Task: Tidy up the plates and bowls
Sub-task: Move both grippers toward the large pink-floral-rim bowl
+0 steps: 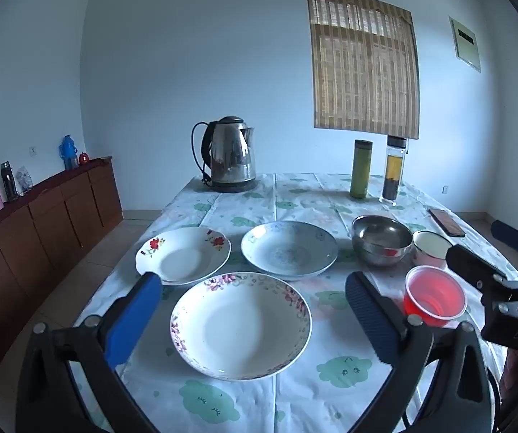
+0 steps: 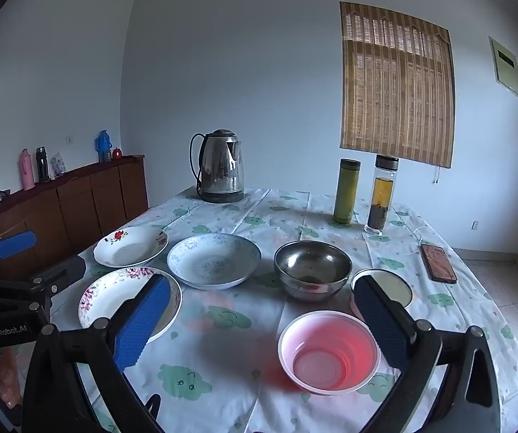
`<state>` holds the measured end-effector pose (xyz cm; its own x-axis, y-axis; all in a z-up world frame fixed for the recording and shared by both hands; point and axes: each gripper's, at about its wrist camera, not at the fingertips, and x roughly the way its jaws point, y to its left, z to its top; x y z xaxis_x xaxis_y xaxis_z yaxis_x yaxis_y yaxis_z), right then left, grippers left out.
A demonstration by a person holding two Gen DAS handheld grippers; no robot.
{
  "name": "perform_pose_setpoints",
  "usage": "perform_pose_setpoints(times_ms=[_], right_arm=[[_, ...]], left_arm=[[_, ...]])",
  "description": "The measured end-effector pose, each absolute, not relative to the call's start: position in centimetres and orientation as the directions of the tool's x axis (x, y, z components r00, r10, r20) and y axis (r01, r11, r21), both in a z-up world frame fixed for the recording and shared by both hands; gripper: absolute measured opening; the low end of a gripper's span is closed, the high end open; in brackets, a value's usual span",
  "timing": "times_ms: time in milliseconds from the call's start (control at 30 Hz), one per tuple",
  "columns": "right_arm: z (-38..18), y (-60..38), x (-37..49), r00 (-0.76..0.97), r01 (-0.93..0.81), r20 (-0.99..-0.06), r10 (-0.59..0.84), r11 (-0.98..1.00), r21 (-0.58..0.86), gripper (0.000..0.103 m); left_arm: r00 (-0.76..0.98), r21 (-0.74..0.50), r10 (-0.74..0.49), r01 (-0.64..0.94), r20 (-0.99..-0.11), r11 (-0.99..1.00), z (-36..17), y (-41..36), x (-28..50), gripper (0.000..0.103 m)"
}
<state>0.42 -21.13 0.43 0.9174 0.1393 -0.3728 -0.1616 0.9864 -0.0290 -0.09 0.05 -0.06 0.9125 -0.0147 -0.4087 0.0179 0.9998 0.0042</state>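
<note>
Three plates sit on the table: a pink-flowered plate [image 1: 241,324] [image 2: 114,299] nearest, a red-flowered plate [image 1: 183,255] [image 2: 131,246] at the left, a blue-patterned plate [image 1: 289,249] [image 2: 214,259] in the middle. To the right are a steel bowl [image 1: 381,240] [image 2: 313,269], a white enamel bowl [image 1: 432,247] [image 2: 390,285] and a pink plastic bowl [image 1: 435,296] [image 2: 329,351]. My left gripper [image 1: 253,281] is open above the pink-flowered plate. My right gripper [image 2: 262,285] is open above the table beside the pink bowl.
A steel kettle [image 1: 228,155] [image 2: 219,167], a green flask [image 1: 360,169] [image 2: 346,191] and a tea bottle [image 1: 393,169] [image 2: 380,195] stand at the table's far end. A phone [image 1: 446,222] [image 2: 438,262] lies at the right. A wooden sideboard [image 1: 42,216] runs along the left wall.
</note>
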Motion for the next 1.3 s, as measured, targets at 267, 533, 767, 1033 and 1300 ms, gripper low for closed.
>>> perform_pose_setpoints(times_ms=[267, 533, 767, 1033, 1300], right_arm=[[0.1, -21.3, 0.6, 0.916, -0.155, -0.380, 0.130, 0.987, -0.035, 0.103], [-0.6, -21.4, 0.8, 0.913, -0.163, -0.382, 0.142, 0.986, -0.022, 0.103], [-0.8, -21.3, 0.8, 0.912, -0.166, -0.383, 0.148, 0.986, -0.015, 0.103], [-0.9, -21.2, 0.8, 0.909, -0.175, -0.385, 0.159, 0.985, -0.007, 0.103], [-1.1, -21.1, 0.9, 0.907, -0.179, -0.388, 0.163, 0.984, -0.005, 0.103]], left_arm=[[0.910, -0.003, -0.035, 0.037, -0.412, 0.999, -0.3, 0.2, -0.6, 0.103], [0.907, 0.015, -0.028, 0.038, -0.420, 0.999, -0.3, -0.3, -0.2, 0.103], [0.907, 0.012, -0.026, 0.034, -0.421, 0.999, -0.4, -0.3, -0.1, 0.103], [0.906, 0.013, -0.023, 0.031, -0.422, 0.999, -0.5, -0.3, 0.0, 0.103], [0.906, 0.013, -0.024, 0.033, -0.422, 0.999, -0.4, -0.2, 0.0, 0.103]])
